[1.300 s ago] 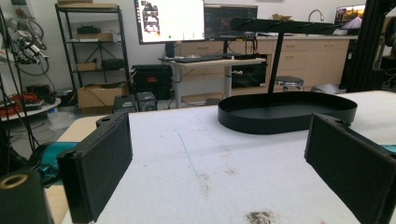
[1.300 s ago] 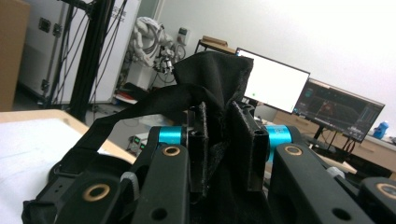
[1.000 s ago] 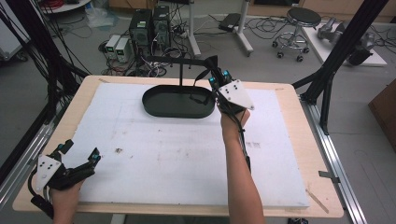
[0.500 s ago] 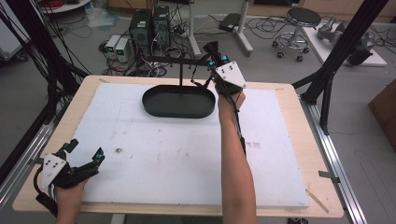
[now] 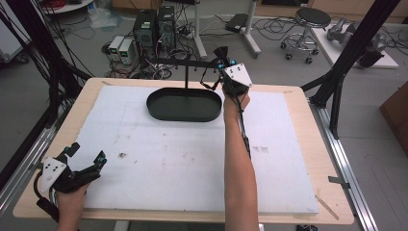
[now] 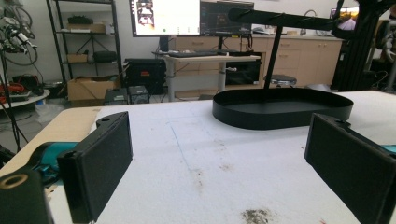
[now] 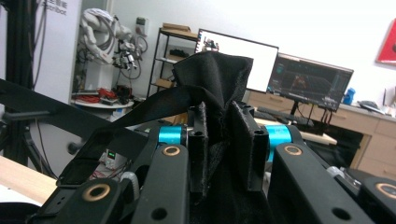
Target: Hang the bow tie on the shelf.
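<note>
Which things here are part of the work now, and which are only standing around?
Part of the work:
- black cloth, pinched in the right gripper
- black stand with oval tray

Only around:
- left gripper, open, holding nothing
- round stool
- computer towers
- monitors

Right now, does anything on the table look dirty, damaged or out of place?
Small things only. The white mat has dark smudges, one near the left gripper. The black fabric is bunched and creased between the right gripper jaws, up by the black stand.
</note>
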{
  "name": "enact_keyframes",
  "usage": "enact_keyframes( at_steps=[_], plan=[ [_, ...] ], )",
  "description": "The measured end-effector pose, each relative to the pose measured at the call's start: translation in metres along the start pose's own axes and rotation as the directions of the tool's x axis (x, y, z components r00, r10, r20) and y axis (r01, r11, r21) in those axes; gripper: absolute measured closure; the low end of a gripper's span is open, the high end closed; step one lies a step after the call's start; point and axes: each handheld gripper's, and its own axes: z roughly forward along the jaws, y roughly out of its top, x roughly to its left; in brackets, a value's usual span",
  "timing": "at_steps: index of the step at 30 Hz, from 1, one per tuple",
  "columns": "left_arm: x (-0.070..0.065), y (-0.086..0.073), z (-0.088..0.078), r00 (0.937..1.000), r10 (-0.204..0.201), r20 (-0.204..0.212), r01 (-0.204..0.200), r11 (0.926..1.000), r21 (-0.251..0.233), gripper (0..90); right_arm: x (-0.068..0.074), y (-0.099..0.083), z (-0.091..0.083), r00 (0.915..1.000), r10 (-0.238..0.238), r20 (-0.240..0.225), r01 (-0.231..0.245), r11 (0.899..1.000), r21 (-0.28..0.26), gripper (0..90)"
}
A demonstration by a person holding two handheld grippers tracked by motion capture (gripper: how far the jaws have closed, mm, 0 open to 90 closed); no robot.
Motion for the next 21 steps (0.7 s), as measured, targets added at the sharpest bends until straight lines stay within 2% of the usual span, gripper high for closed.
enact_keyframes(
  at_steps=[10,16,21],
  plan=[
    [0.004,0.000,-0.002,0.9996,-0.027,-0.011,0.027,0.9996,-0.012,8.1,-0.002,-0.021,0.011,0.9996,0.017,0.023,-0.018,0.998,0.062,76.4],
    [0.003,0.001,-0.002,0.9996,-0.027,-0.007,0.027,0.9995,-0.014,8.1,0.003,-0.023,0.013,0.9999,0.004,0.012,-0.005,0.997,0.078,75.8],
    [0.004,0.003,-0.005,0.9994,-0.030,-0.015,0.030,0.9993,-0.025,8.2,0.004,-0.026,0.015,0.9997,0.010,0.024,-0.012,0.995,0.101,75.0]
  ],
)
